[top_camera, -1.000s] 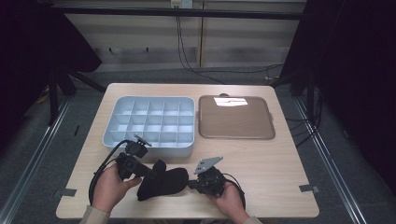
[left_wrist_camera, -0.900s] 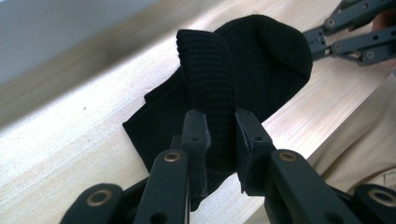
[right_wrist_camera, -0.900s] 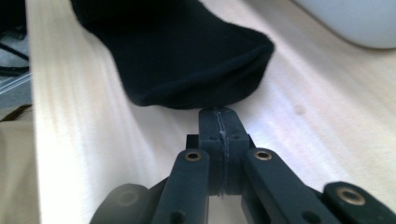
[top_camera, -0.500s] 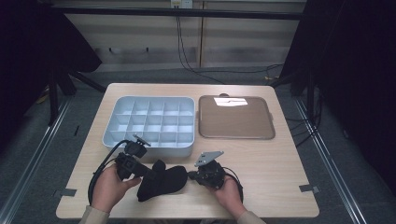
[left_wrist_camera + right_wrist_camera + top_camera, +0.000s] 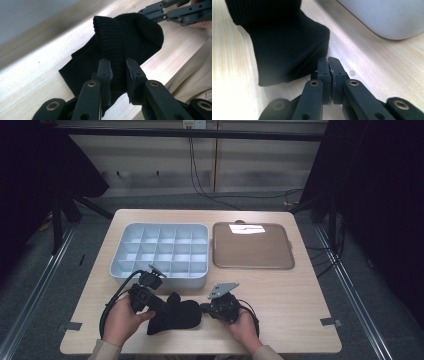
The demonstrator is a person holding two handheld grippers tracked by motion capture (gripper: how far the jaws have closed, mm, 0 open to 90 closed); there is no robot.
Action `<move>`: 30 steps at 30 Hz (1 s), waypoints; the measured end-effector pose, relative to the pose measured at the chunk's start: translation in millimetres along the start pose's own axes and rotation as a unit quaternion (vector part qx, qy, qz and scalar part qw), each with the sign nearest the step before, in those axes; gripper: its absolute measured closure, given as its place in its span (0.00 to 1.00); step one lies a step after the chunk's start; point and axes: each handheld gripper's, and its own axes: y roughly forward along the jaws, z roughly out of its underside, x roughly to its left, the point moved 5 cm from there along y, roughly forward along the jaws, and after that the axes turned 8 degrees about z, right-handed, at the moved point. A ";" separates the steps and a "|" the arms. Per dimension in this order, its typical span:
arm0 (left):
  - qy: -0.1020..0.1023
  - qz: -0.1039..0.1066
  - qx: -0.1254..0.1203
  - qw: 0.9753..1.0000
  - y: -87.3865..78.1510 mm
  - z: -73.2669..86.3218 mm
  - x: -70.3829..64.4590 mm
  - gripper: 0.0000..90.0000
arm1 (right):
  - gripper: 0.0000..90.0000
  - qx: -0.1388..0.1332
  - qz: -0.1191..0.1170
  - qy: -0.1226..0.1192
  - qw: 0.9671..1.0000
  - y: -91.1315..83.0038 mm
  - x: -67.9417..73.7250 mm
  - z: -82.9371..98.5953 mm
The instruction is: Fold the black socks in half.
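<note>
Table (image 5: 300, 320), near edge: divided bin (image 5: 160, 252) and brown tray (image 5: 252, 246) sit behind. Black sock (image 5: 175, 316) lies flat between the grippers, long axis left to right. Left gripper (image 5: 117, 75) clamps its ribbed cuff, folded upward. Right gripper (image 5: 329, 72), jaws pressed together and empty, sits just beside the toe end. No readable writing.
</note>
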 end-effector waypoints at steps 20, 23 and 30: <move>0.012 0.001 0.015 1.000 15.5 -3.0 -7.5 0.84 | 0.98 0.005 0.002 0.007 1.000 -3.1 11.0 2.0; 0.014 0.002 0.019 1.000 18.9 -3.2 -8.0 0.84 | 0.98 0.007 0.003 0.005 1.000 -3.3 11.0 1.9; 0.014 0.004 0.023 1.000 23.1 -3.1 -8.6 0.83 | 0.98 0.008 0.002 0.007 1.000 -3.6 10.7 2.2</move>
